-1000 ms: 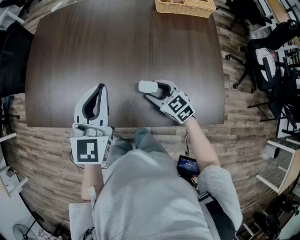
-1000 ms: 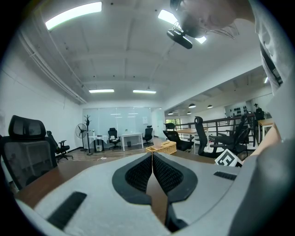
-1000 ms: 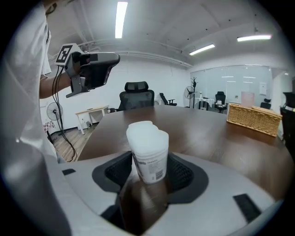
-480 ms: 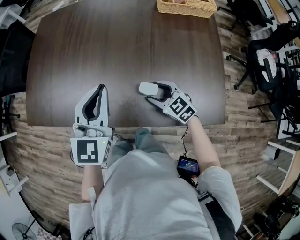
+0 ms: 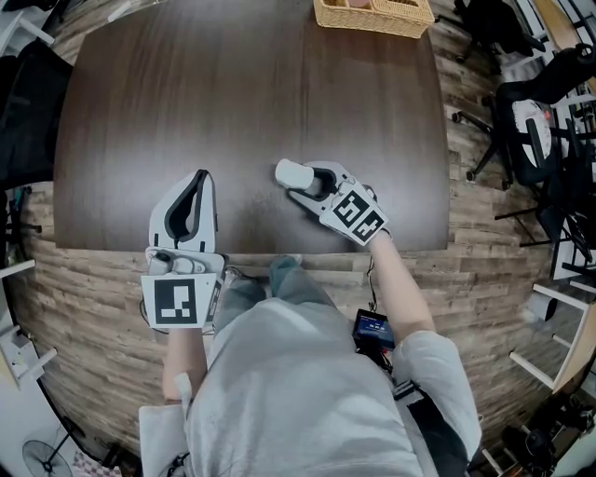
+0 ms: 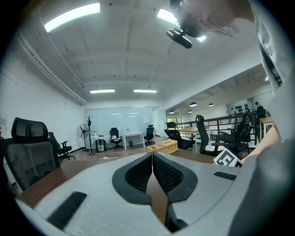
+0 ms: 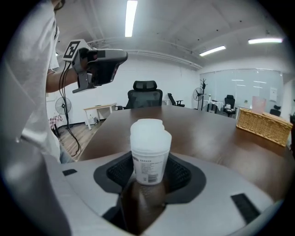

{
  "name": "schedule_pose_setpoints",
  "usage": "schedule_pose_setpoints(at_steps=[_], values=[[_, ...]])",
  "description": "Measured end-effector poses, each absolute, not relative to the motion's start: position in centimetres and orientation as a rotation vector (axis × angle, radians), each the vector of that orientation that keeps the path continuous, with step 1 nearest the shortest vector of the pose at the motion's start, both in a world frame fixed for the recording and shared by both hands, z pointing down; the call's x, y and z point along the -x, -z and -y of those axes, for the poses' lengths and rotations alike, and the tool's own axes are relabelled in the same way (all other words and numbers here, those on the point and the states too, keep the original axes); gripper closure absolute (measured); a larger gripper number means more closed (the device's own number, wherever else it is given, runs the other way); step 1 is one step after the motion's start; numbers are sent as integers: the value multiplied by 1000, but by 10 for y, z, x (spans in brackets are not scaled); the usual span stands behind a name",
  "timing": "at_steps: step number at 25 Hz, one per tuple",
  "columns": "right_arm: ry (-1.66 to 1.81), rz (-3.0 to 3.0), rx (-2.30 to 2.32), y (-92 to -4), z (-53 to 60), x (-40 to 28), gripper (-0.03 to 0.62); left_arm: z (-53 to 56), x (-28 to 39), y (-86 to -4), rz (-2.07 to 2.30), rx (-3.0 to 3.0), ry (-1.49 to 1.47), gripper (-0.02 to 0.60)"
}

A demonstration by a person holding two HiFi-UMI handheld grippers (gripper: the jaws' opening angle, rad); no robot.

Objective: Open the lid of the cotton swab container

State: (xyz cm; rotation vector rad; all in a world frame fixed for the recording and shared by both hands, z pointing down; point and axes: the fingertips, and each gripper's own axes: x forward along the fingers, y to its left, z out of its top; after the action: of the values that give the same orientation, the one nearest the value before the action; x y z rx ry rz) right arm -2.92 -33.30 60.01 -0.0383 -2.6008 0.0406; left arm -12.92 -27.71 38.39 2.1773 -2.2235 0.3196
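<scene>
White cotton swab container (image 7: 150,156) upright on table (image 5: 186,93), lid on; right gripper (image 5: 300,182) jaws closing round it to steady it (prob. not yet pinching); left gripper (image 5: 198,177) pressed together, empty, parked nearby

White container (image 7: 149,154), dark brown table (image 5: 233,93), tan basket (image 5: 372,24)

I count two grippers, the left gripper (image 5: 200,174) and the right gripper (image 5: 301,183), its jaws closing around the one cotton swab container (image 5: 290,171); one wicker basket (image 5: 372,14); one dark wooden table (image 5: 186,93).
</scene>
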Motion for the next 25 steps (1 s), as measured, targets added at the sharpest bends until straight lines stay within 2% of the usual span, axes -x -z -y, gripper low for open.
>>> schedule_pose_setpoints(at_steps=[7, 14, 25], values=[[-201, 2697, -93, -554, 331, 28, 387, 279, 129, -379, 2216, -2220, -319, 569], [-134, 2807, -201, -474, 330, 28, 387, 286, 119, -359, 2129, -2370, -261, 569], [-206, 2889, -303, -380, 302, 26, 387, 274, 96, -300, 1690, -2818, -89, 568]])
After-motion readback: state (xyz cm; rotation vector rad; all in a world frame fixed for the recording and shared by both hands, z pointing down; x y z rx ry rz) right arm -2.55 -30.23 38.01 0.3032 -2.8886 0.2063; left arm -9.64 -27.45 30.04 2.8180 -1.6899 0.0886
